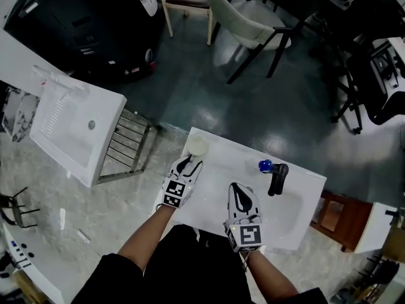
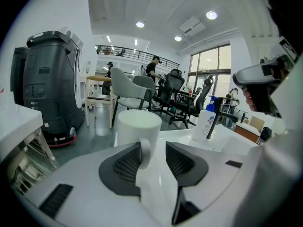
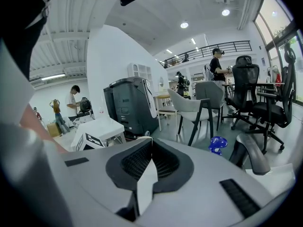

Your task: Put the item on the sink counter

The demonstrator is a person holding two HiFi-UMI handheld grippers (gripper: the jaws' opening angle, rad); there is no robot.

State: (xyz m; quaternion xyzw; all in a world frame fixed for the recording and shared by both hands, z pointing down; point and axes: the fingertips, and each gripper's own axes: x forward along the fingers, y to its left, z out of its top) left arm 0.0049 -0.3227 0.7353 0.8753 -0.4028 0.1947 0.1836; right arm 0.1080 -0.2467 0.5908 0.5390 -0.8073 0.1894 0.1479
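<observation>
A white mug (image 1: 197, 146) stands upright on the far left corner of the white sink counter (image 1: 223, 162). My left gripper (image 1: 190, 165) is just behind it. In the left gripper view the mug (image 2: 138, 126) has its handle (image 2: 144, 152) between the jaws of that gripper (image 2: 152, 146). The handle lies against the left pad, with a gap to the right pad, so the gripper is open. My right gripper (image 1: 237, 192) hovers over the counter's middle. In the right gripper view its jaws (image 3: 151, 144) are shut with nothing in them.
A black faucet (image 1: 276, 177) and a blue-capped soap bottle (image 1: 265, 165) stand at the counter's far right, by the basin (image 1: 299, 209). A second white sink unit (image 1: 76, 132) sits to the left. Chairs (image 1: 247, 18) and a dark machine (image 1: 82, 24) stand beyond.
</observation>
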